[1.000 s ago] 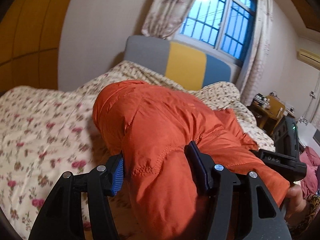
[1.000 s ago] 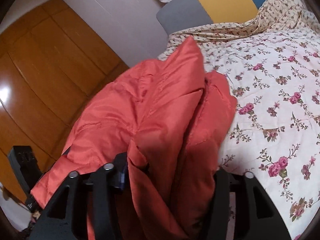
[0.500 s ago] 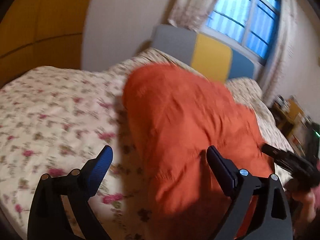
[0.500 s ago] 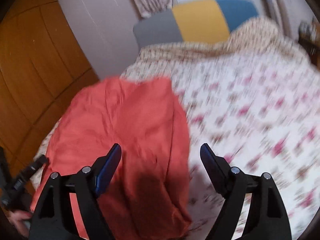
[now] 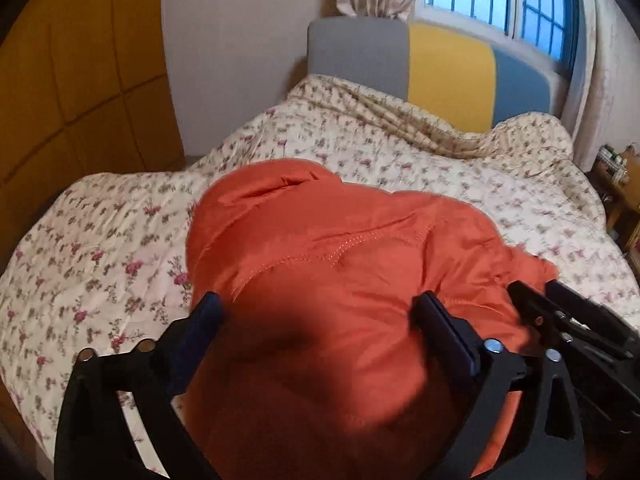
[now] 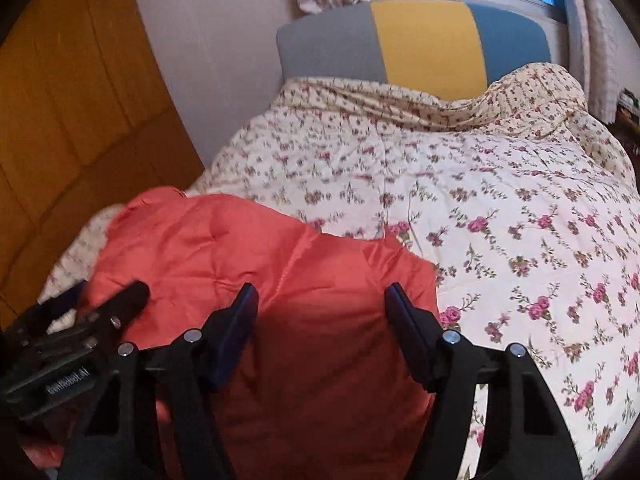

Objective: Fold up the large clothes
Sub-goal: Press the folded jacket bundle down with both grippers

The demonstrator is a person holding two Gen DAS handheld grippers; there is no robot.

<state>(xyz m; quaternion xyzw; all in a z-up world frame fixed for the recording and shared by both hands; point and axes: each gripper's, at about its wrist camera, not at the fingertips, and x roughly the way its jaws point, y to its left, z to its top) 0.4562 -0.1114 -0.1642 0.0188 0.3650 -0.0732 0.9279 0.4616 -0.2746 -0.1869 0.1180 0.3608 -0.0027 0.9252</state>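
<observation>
- Orange jacket [image 5: 340, 264] lies bunched near the bed's [image 6: 520, 240] left edge; floral quilt spreads free rightward.
- Left gripper [image 5: 316, 320] opening wide, holding nothing.
- Right gripper [image 6: 320, 304] closing (pads clear of fabric).
- Only the left view shows the bedside shelf [image 5: 618, 184].

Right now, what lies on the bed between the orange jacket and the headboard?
Only bare floral quilt lies between the orange jacket and the headboard, clearest in the right wrist view.

Orange jacket [image 5: 328, 264]: padded cloth, slight sheen, stitched seams. Floral quilt [image 6: 500, 208]: matt cotton-like cloth. Grippers: matt black plastic, metal rivets. Wardrobe [image 5: 72, 92]: glossy wood.
</observation>
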